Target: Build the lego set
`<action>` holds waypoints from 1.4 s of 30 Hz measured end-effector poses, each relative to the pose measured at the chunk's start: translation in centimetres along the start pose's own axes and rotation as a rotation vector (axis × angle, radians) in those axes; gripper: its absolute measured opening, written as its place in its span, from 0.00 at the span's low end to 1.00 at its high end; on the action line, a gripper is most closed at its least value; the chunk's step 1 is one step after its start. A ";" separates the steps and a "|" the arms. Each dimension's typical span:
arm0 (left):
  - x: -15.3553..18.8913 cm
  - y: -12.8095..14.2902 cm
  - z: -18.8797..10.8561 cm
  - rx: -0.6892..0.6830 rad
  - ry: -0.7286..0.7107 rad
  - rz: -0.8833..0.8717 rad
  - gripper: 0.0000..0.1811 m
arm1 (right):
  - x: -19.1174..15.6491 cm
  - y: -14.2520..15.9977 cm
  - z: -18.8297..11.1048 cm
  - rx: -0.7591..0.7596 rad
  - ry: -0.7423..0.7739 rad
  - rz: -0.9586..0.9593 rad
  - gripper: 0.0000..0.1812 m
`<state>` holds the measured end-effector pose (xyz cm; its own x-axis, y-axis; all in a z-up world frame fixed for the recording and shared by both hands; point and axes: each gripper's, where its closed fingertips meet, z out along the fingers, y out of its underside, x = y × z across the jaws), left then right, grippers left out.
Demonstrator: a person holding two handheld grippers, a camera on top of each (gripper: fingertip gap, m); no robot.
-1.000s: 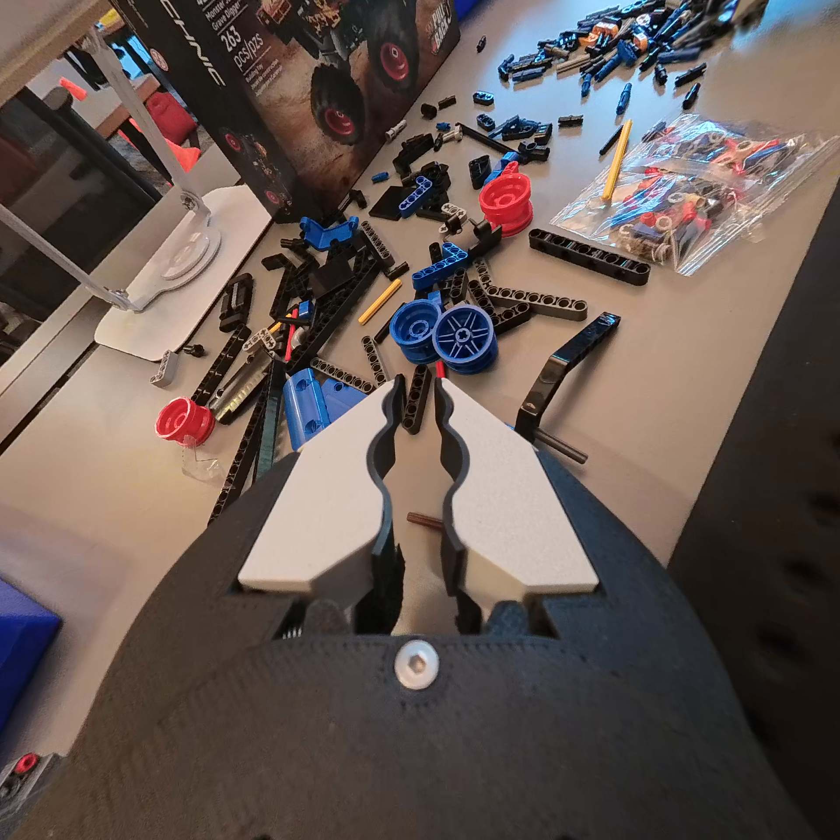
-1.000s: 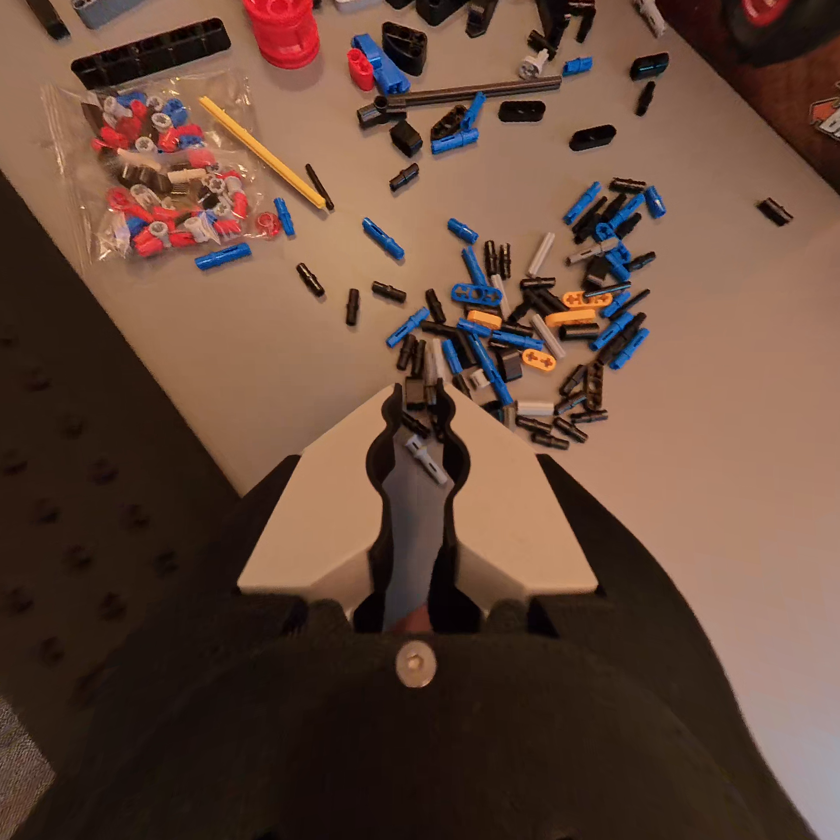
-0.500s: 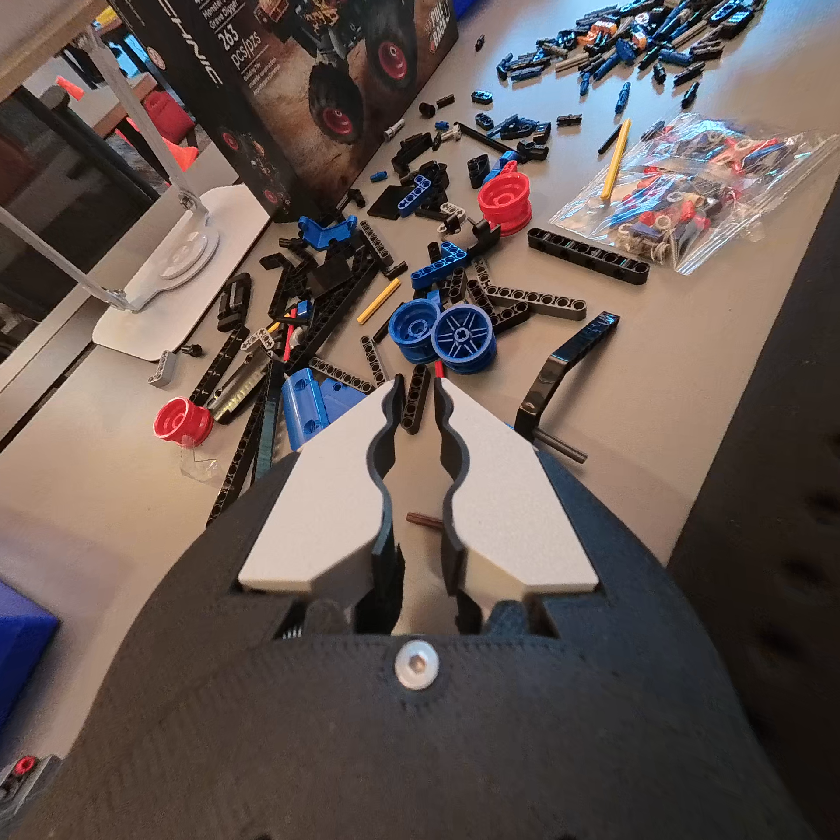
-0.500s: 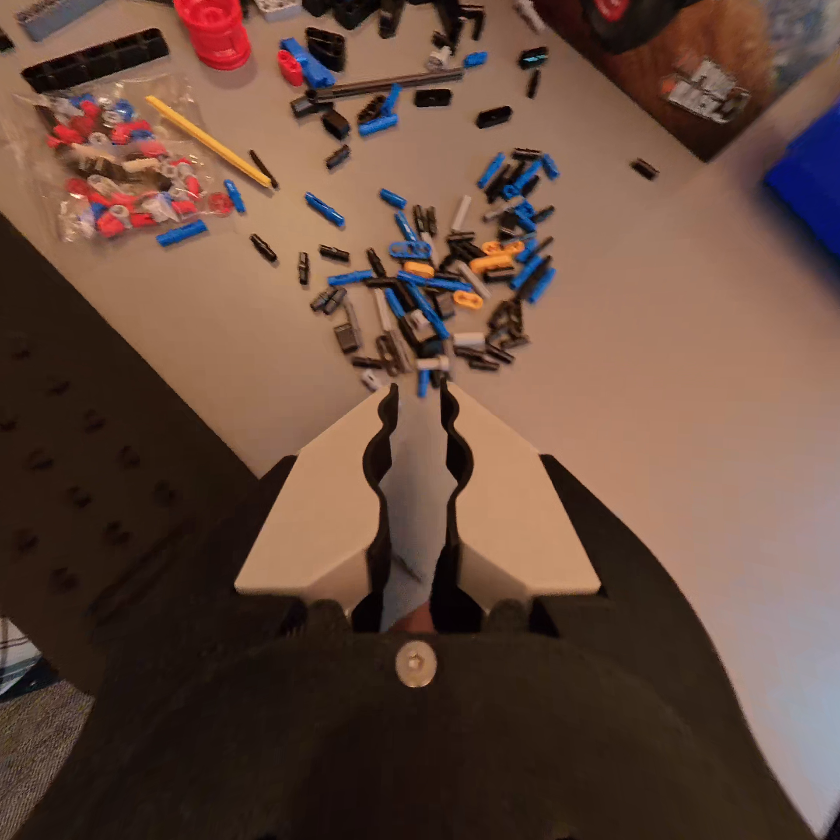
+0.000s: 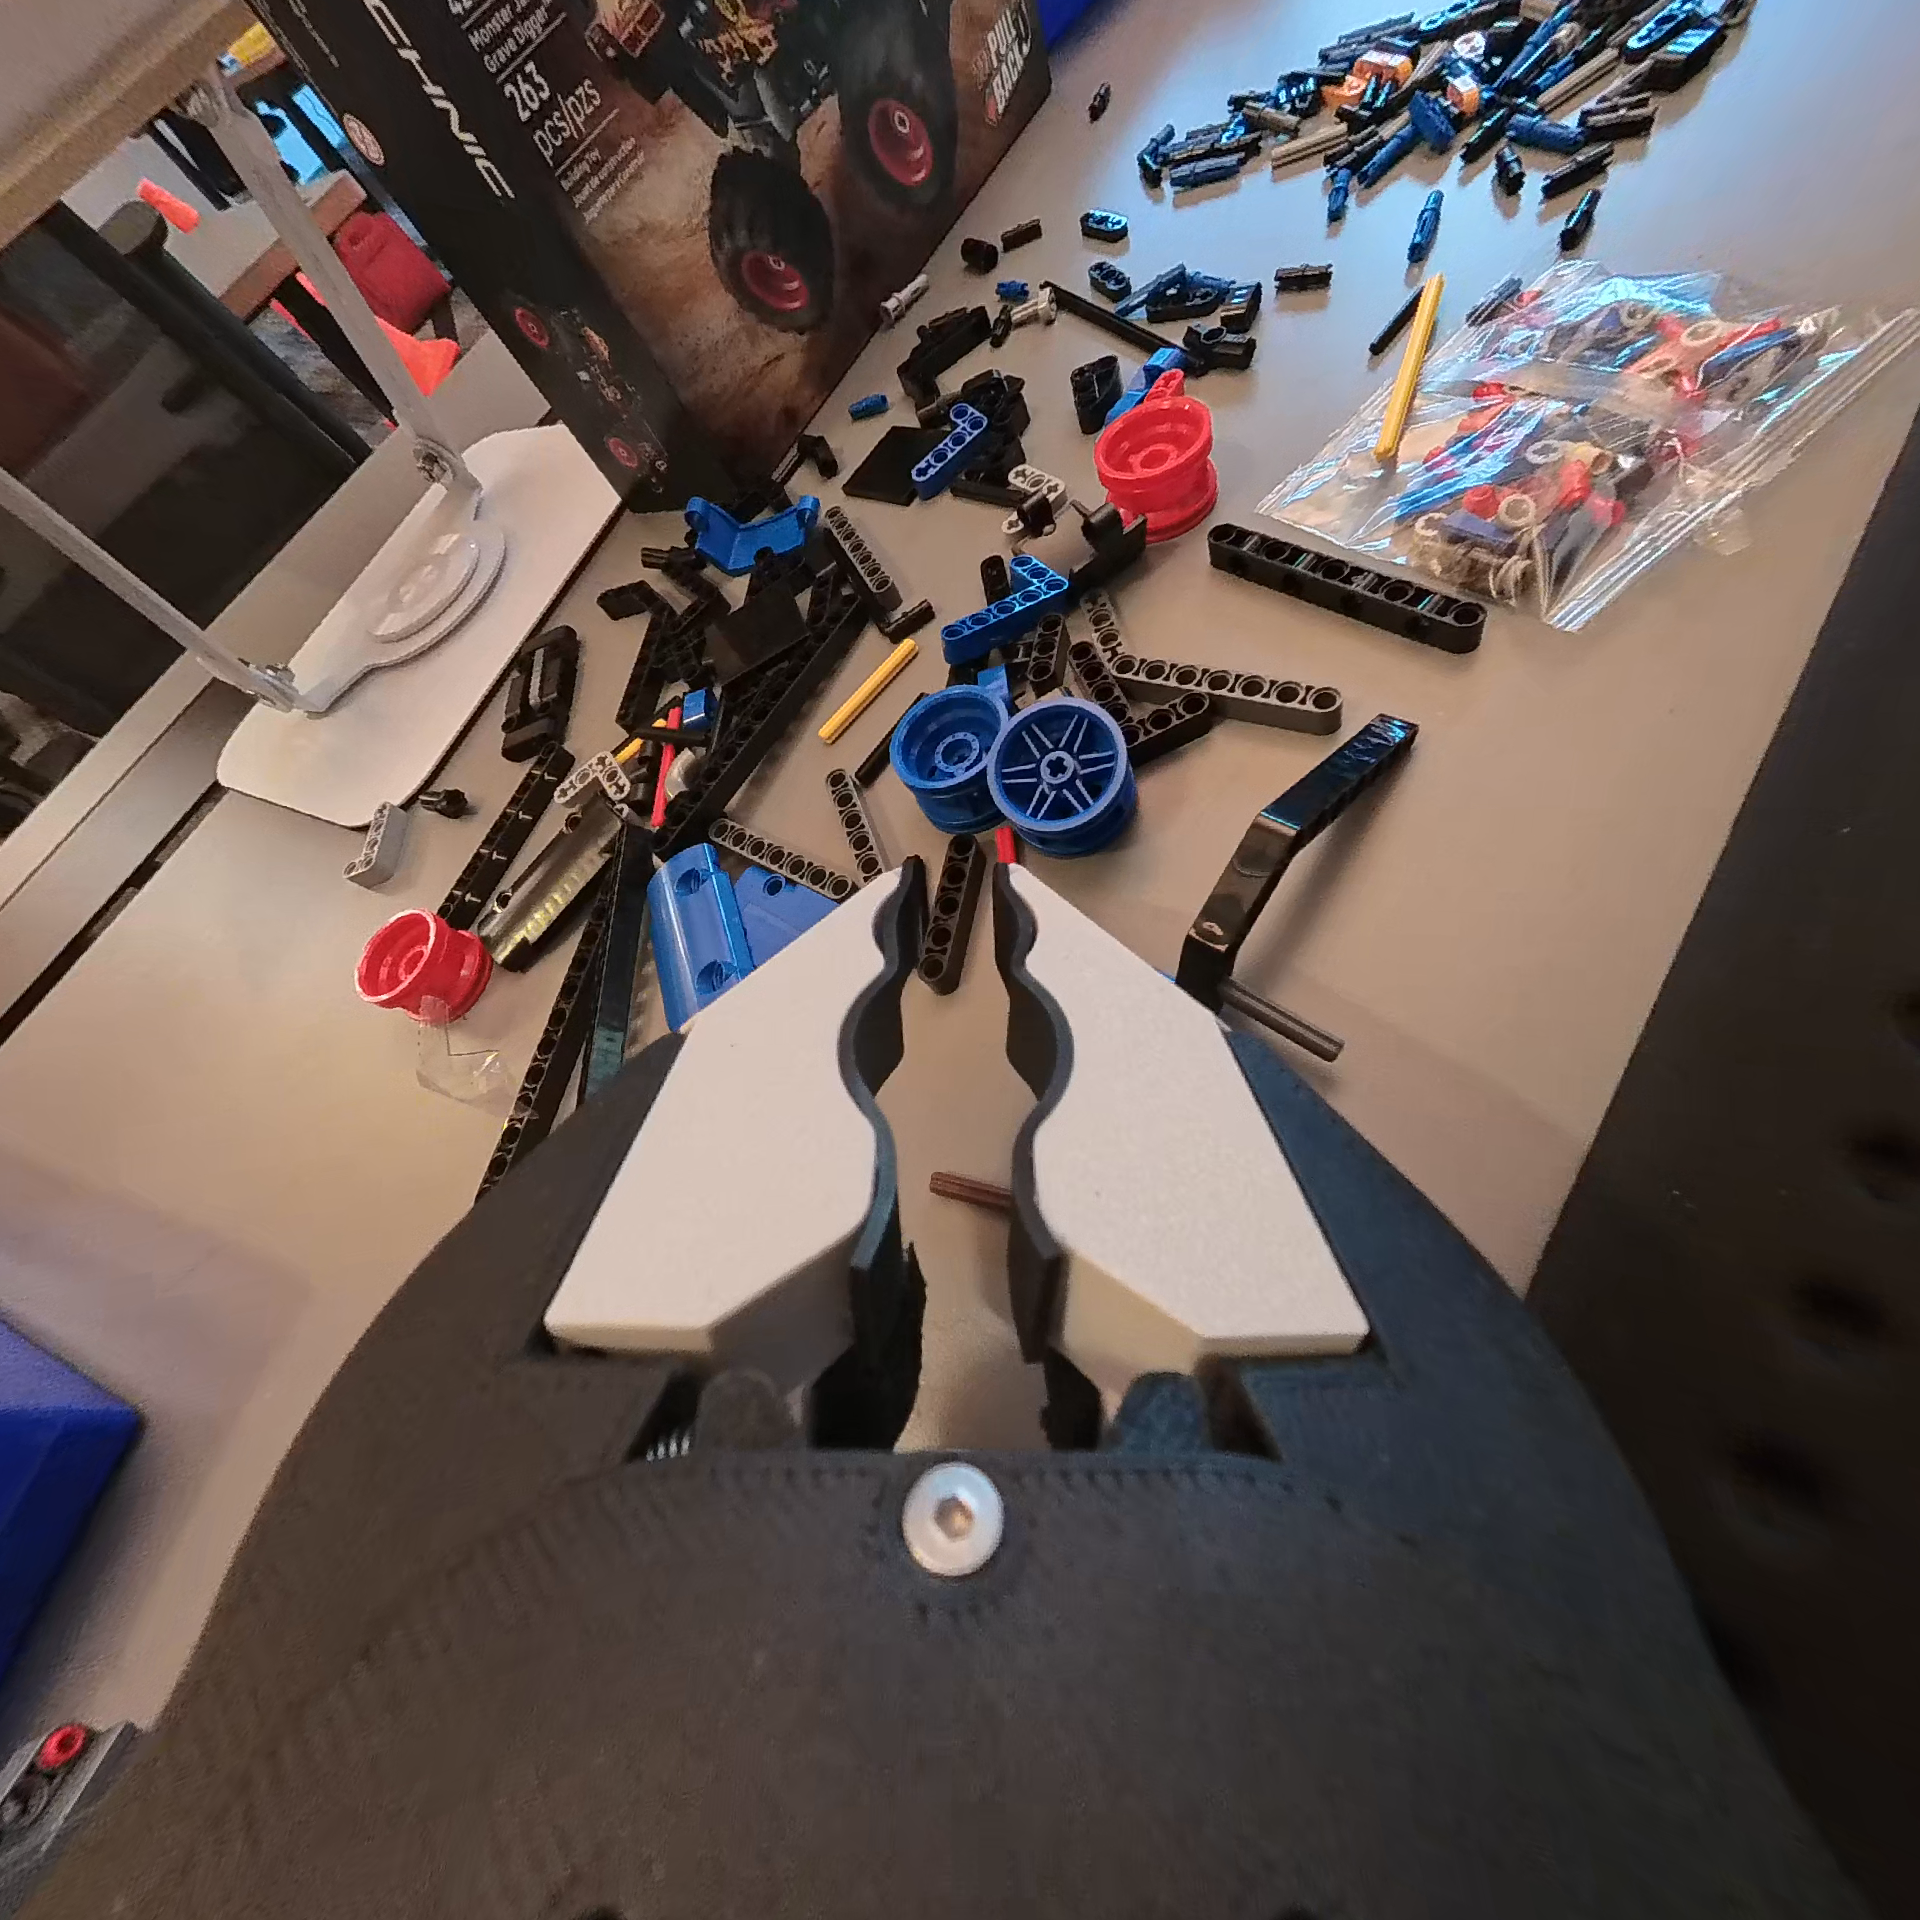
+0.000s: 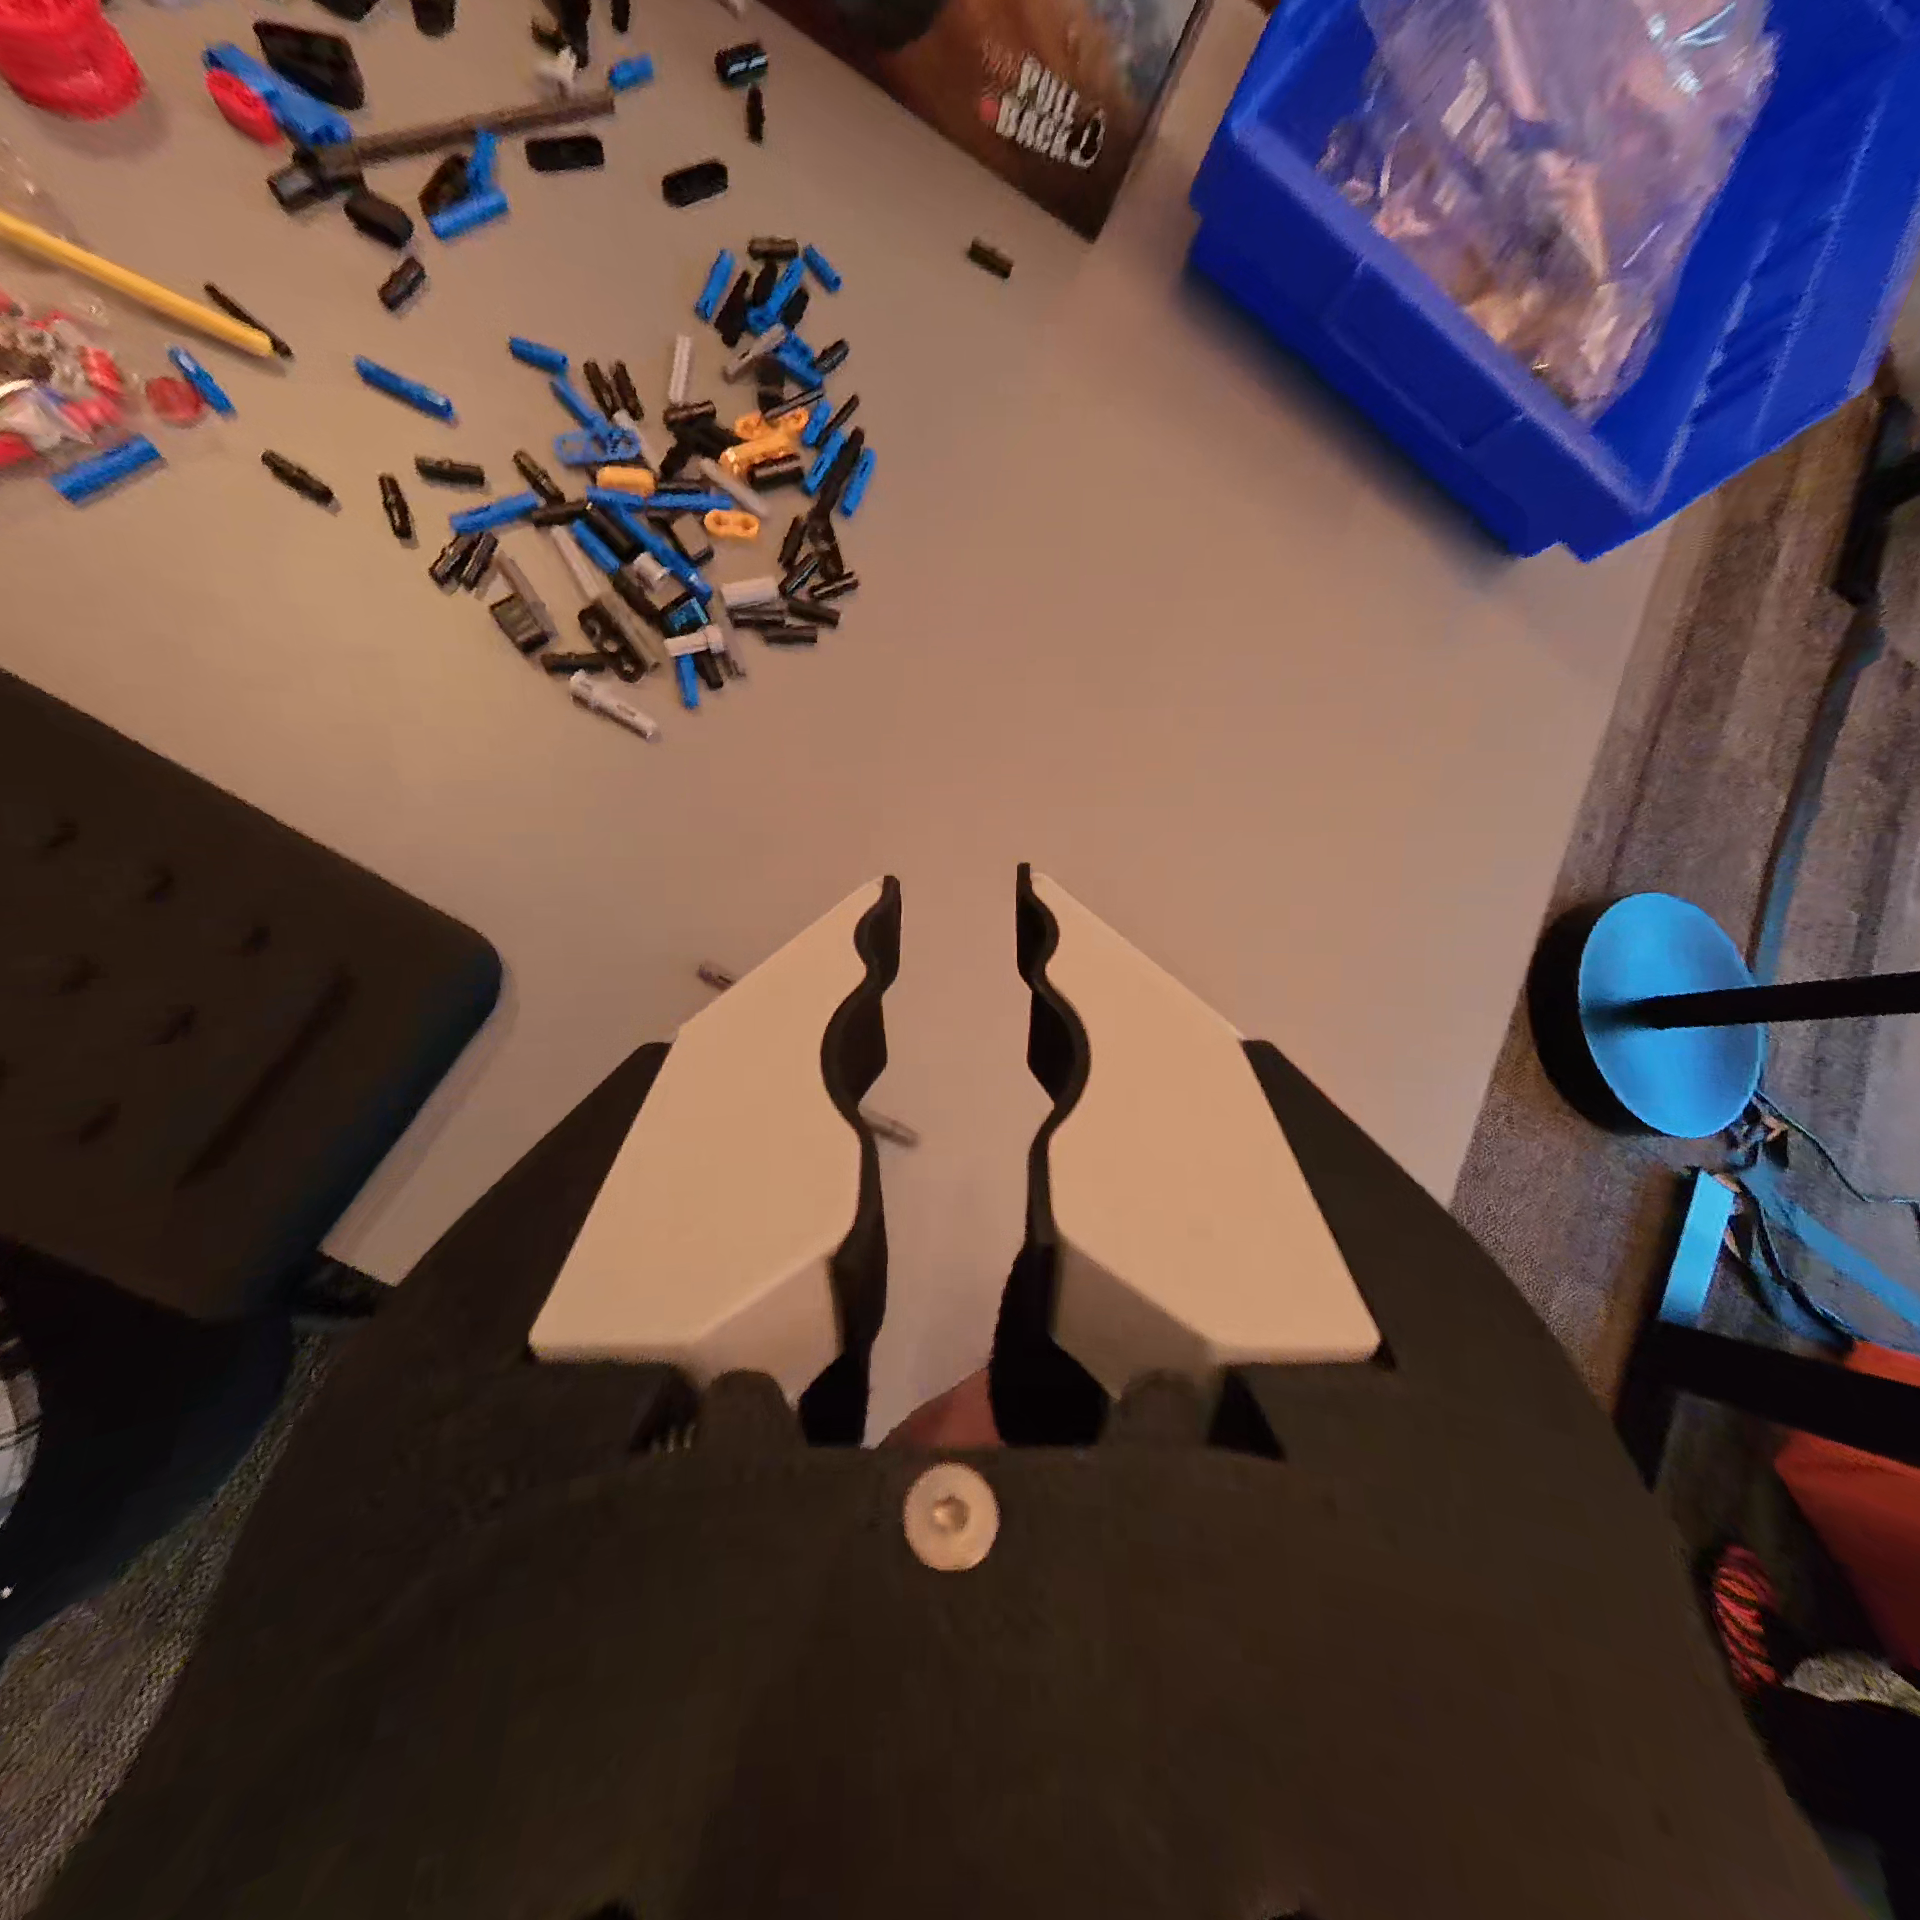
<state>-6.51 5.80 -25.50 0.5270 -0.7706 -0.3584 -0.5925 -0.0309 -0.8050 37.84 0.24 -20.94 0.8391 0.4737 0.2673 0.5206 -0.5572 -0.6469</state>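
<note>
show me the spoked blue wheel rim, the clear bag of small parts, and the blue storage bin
spoked blue wheel rim (image 5: pixel 1060 771), left wrist view, hub centre
clear bag of small parts (image 5: pixel 1579 436), left wrist view, bag middle
blue storage bin (image 6: pixel 1382 281), right wrist view, front wall

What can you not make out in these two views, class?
- Blue bin, right wrist view: contents blurred by motion and clear plastic.
- Brown rod, left wrist view: far end hidden behind a finger.
- Red wheel, right wrist view: cut off by the top edge.
</note>
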 end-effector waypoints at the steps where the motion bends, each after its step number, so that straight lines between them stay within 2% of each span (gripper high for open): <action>1: 0.0 0.0 0.0 -0.001 0.000 0.000 0.06 | -0.5 0.2 0.3 -0.006 -0.013 -0.006 0.11; 8: 0.0 0.0 0.0 -0.002 -0.004 0.002 0.06 | -3.7 -1.3 3.3 0.059 -0.101 0.012 0.11; 16: 0.0 -0.1 0.0 0.001 -0.008 0.001 0.06 | -10.0 -7.8 7.2 0.327 -0.193 0.100 0.11; 19: 0.0 -0.2 0.0 0.007 -0.011 0.001 0.06 | -11.9 -8.4 9.2 0.360 -0.184 0.080 0.10; 21: 0.0 -0.2 -0.1 0.011 -0.014 -0.003 0.06 | -11.4 -8.2 9.8 0.344 -0.089 0.013 0.10; 27: -0.4 -0.1 -0.1 0.003 -0.032 -0.019 0.06 | -10.7 -8.3 9.7 0.373 -0.048 0.033 0.07; 34: -0.5 -0.1 -0.1 0.000 -0.044 -0.025 0.07 | -11.1 -7.8 10.6 0.315 0.052 -0.111 0.07; 42: -0.9 0.0 -0.2 -0.006 -0.072 -0.034 0.06 | -11.1 -7.5 10.9 0.291 0.098 -0.173 0.07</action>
<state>-7.09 6.38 -25.13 0.5893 -0.7209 -0.3647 -0.5772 -0.0599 -0.8144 22.93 6.62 -26.83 0.7606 0.4686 0.4493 0.6019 -0.2496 -0.7586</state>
